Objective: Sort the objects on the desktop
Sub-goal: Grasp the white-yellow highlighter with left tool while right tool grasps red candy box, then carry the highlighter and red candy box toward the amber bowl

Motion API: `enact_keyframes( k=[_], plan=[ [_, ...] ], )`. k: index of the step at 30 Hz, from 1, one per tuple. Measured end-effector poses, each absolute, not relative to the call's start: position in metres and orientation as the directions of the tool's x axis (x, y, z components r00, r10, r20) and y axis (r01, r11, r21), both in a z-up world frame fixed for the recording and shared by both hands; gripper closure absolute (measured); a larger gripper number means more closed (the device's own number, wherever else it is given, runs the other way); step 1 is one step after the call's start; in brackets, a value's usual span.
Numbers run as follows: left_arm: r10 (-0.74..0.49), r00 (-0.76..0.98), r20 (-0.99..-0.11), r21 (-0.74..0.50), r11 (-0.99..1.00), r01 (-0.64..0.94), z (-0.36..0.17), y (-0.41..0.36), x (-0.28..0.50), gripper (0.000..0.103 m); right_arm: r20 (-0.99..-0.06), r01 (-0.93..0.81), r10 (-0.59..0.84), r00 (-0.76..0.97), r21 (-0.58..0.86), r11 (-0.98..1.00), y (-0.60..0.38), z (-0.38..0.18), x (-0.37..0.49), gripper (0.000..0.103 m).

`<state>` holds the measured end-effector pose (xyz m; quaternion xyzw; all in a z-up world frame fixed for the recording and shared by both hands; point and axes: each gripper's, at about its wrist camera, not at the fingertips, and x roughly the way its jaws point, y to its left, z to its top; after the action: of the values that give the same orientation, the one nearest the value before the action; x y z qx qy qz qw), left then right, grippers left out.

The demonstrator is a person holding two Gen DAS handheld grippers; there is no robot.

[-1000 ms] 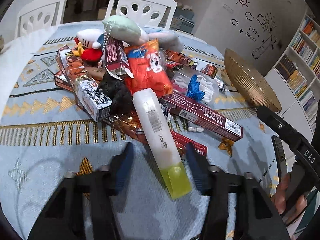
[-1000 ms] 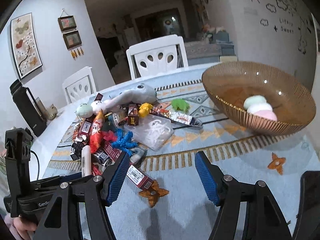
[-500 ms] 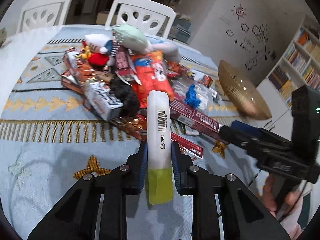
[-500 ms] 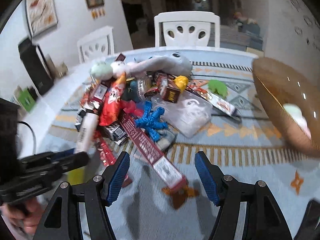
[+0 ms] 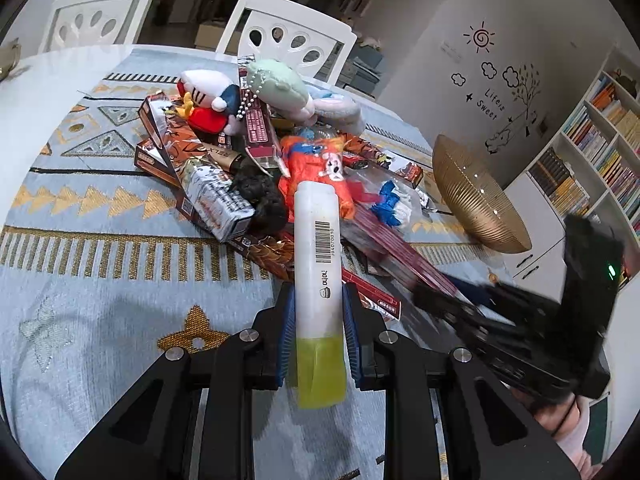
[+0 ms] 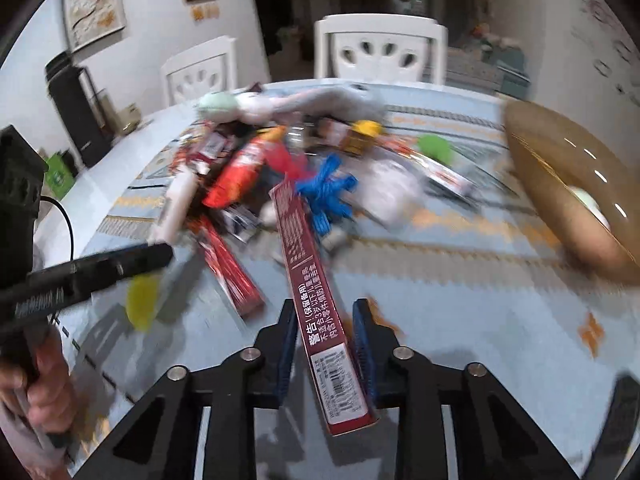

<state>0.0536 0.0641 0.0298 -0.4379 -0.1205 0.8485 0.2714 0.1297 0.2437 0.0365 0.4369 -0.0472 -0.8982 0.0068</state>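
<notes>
My left gripper [image 5: 318, 296] is shut on a white tube with a yellow cap [image 5: 316, 240], which points away toward the pile. In the right wrist view the same tube [image 6: 176, 204] slants up from the left gripper's dark fingers [image 6: 152, 256]. The jaws of my right gripper [image 6: 325, 308] are closing around the near end of a long dark red box [image 6: 298, 232]. Its blue pads sit against the box's two sides. The far end of the box still reaches into the pile beside a blue toy [image 6: 326, 192]. This view is blurred by motion.
A heap of snack boxes, an orange packet [image 5: 320, 164] and plush toys [image 5: 276, 84] covers the middle of the patterned tablecloth [image 5: 100, 280]. A gold ribbed bowl [image 5: 472, 196] stands at the right with pale round things inside. White chairs [image 5: 292, 36] line the far edge, and bookshelves [image 5: 592, 152] stand at right.
My left gripper shut on the tube and raised it off the cloth. My right gripper swung left from the bowl to the pile and closed from wide open around the red box.
</notes>
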Motion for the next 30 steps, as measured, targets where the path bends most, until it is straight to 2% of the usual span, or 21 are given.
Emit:
enact_keyframes(
  k=[3, 8, 14, 17, 20, 22, 23, 24, 25, 26, 30],
  plan=[
    [0.57, -0.468, -0.676, -0.444, -0.821, -0.358, 0.03, 0.064, 0.053, 0.083, -0.783, -0.103, -0.01, -0.622, 0.095, -0.99, 0.264, 0.037, 0.163, 0.081],
    [0.577, -0.456, -0.677, -0.446, -0.815, -0.369, 0.03, 0.067, 0.052, 0.083, -0.809, -0.194, 0.01, -0.587, 0.13, -0.972, 0.294, 0.027, 0.189, 0.081],
    [0.564, -0.451, -0.692, -0.43, -0.823, -0.371, 0.026, 0.071, 0.051, 0.083, -0.824, -0.173, 0.01, -0.566, 0.106, -0.979, 0.286, 0.025, 0.169, 0.076],
    [0.543, -0.455, -0.706, -0.411, -0.837, -0.361, 0.023, 0.074, 0.052, 0.082, -0.833, -0.156, 0.053, -0.551, 0.041, -0.987, 0.278, 0.024, 0.157, 0.074],
    [0.512, -0.439, -0.739, -0.38, -0.854, -0.356, 0.017, 0.079, 0.049, 0.071, -0.829, -0.157, 0.087, -0.553, 0.001, -0.988, 0.272, 0.024, 0.156, 0.073],
    [0.49, -0.447, -0.748, -0.351, -0.864, -0.36, 0.014, 0.083, 0.049, 0.071, -0.824, -0.161, 0.087, -0.56, 0.005, -0.987, 0.272, 0.022, 0.159, 0.074],
    [0.476, -0.46, -0.749, -0.329, -0.871, -0.365, 0.013, 0.085, 0.051, 0.071, -0.82, -0.165, 0.087, -0.565, 0.009, -0.986, 0.273, 0.022, 0.161, 0.081],
    [0.462, -0.47, -0.752, -0.304, -0.876, -0.375, 0.013, 0.089, 0.052, 0.071, -0.818, -0.163, 0.072, -0.571, 0.027, -0.986, 0.274, 0.024, 0.164, 0.086],
    [0.432, -0.487, -0.759, -0.253, -0.885, -0.391, 0.013, 0.095, 0.056, 0.072, -0.818, -0.155, 0.043, -0.573, 0.056, -0.986, 0.275, 0.024, 0.165, 0.086],
    [0.41, -0.501, -0.762, -0.22, -0.892, -0.396, 0.013, 0.098, 0.057, 0.081, -0.815, -0.15, 0.004, -0.579, 0.102, -0.984, 0.277, 0.025, 0.167, 0.086],
    [0.384, -0.542, -0.748, -0.155, -0.895, -0.419, 0.022, 0.103, 0.065, 0.083, -0.765, -0.139, -0.154, -0.626, 0.304, -0.943, 0.296, 0.042, 0.189, 0.086]
  ],
)
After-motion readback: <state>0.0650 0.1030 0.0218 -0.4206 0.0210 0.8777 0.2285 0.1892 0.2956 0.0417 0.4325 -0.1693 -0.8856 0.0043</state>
